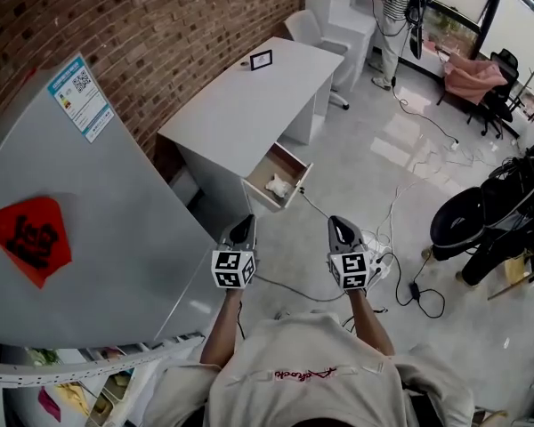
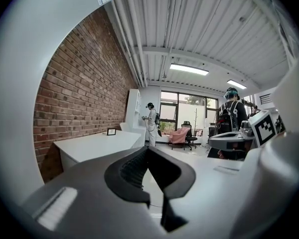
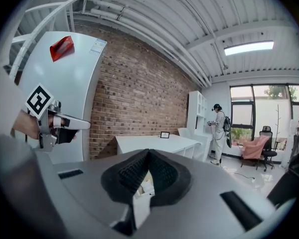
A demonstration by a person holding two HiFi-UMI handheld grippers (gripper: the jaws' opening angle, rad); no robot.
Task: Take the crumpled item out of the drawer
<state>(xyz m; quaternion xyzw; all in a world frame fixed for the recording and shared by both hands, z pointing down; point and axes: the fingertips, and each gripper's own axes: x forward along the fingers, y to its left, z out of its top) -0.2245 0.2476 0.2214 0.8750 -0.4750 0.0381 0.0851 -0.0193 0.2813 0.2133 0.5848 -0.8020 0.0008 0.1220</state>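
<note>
Head view, crumpled item in open drawer, left tongs and right tongs clenched on nothing

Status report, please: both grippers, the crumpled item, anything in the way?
Left gripper and right gripper shut, empty. Crumpled item in open drawer, out ahead, untouched. Cable on floor between.
</note>
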